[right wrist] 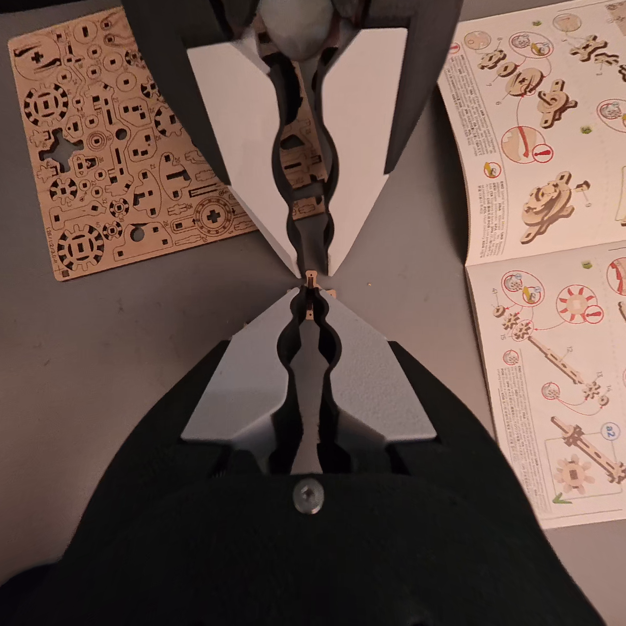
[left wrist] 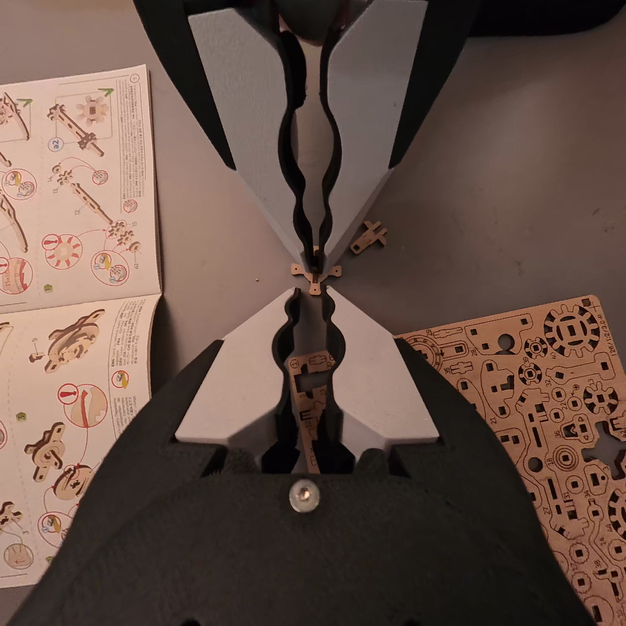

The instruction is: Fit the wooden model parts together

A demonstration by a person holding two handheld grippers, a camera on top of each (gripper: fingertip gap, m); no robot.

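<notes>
A small cross-shaped wooden piece (left wrist: 315, 287) sits just over the grey table between two grippers that meet tip to tip. My right gripper (right wrist: 310, 291) is shut on this piece (right wrist: 310, 281); in the left wrist view it comes in from the top (left wrist: 314, 266). My left gripper (left wrist: 311, 290) is narrowly open, its tips on either side of the piece's near arm without touching it; in the right wrist view it comes in from the top (right wrist: 313, 272). A second small wooden part (left wrist: 367, 237) lies loose beside the right gripper's finger.
A laser-cut wooden parts sheet (left wrist: 508, 406) lies flat under and beside my left gripper, also seen in the right wrist view (right wrist: 101, 152). An open instruction booklet (left wrist: 78, 237) lies on the other side (right wrist: 542, 237). The grey table (left wrist: 508, 203) runs between them. Left and right tips are no more than a few centimetres apart.
</notes>
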